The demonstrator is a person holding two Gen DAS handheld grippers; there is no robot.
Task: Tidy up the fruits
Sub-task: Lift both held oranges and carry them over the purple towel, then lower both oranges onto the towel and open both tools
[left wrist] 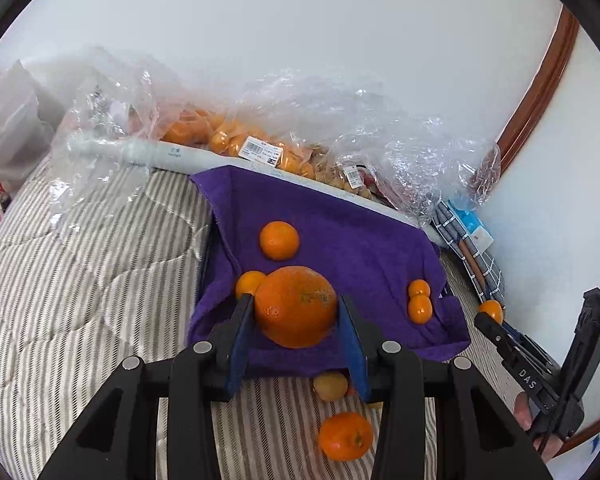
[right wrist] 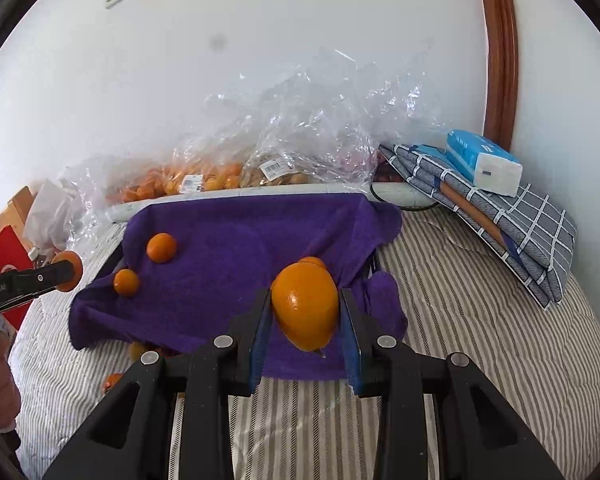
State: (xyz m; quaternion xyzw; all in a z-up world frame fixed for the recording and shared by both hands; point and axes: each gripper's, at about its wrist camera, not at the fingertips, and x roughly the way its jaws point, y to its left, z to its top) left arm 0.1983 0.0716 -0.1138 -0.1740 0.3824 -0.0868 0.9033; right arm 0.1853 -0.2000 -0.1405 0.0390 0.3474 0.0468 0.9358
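Note:
My left gripper is shut on a large orange, held just above the near edge of a purple towel. On the towel lie a mid-sized orange, a small one and a pair of small ones. My right gripper is shut on a smooth yellow-orange fruit over the same towel, with another small orange right behind it. Two oranges rest on the towel's left side.
Clear plastic bags of fruit line the wall behind a white tube. A tangerine and a brownish fruit lie on the striped bedding. Folded checked cloth with a blue tissue pack sits to the right.

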